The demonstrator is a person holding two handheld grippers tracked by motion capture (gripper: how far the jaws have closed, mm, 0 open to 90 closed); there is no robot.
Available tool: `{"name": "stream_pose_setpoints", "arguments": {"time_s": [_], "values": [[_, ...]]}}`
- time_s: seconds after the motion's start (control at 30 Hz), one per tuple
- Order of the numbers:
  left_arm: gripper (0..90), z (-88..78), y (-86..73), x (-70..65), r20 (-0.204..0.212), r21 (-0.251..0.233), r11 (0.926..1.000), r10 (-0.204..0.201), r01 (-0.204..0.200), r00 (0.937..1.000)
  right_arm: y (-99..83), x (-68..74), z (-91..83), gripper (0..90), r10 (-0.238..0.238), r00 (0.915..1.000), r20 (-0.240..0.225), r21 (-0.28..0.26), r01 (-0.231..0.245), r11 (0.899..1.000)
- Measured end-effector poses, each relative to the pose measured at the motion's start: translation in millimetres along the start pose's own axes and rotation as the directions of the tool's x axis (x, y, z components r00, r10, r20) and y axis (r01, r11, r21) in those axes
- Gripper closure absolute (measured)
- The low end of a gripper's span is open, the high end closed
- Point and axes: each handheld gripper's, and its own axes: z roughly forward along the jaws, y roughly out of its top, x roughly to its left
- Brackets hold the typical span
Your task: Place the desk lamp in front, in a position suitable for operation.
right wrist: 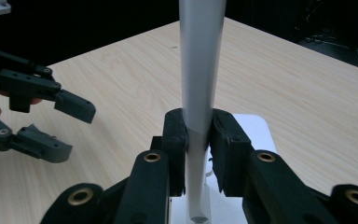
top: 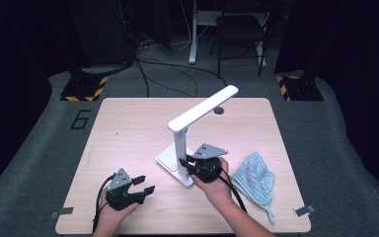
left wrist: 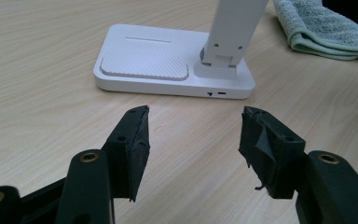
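At the near edge of the bench (top: 128, 118), the left gripper (top: 143, 185) is held low over the wood, jaws apart, nothing between them, pointed toward the lamp base (left wrist: 168, 70). Just beyond, right of centre, the right gripper (top: 185, 163) is clamped on the upright post (right wrist: 198, 93) of the white desk lamp (top: 187, 128); in the right gripper view both pads are pressed flat against the post low down, just above the base. No earlier picture given, so jaw motion is left out. Lamp is stood mid-bench, base flat, head (top: 205, 107) angled up toward the far right. A light blue-green cloth (top: 254, 180) is seen crumpled near the right edge, apart from the lamp.
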Motion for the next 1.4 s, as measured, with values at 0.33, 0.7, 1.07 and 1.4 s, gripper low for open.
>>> {"name": "stream_pose_setpoints", "arguments": {"time_s": [0.33,0.7,1.07,1.4], "values": [[43.7,0.6,0.3,-6.1,-0.011,-0.011,0.9995,0.031,-0.031,0.9995,-2.5,24.8,-1.8,74.9,0.009,0.9985,-0.053,-0.002,-0.009,1.0],[41.5,-0.3,12.4,-21.8,0.018,-0.03,0.9985,0.047,-0.046,0.9987,-3.3,30.8,-19.8,65.3,0.031,0.9951,-0.094,-0.05,-0.035,0.998],[40.7,-4.3,61.1,-36.9,0.062,-0.058,0.9981,0.024,-0.021,0.9978,-22.0,18.3,-64.9,55.2,0.064,0.9938,-0.091,-0.031,-0.068,0.997],[37.7,1.7,92.9,-44.1,0.063,-0.033,0.9979,0.057,-0.055,0.9964,-38.2,1.9,-79.4,54.7,0.115,0.9904,-0.076,-0.044,-0.119,0.992]]}}
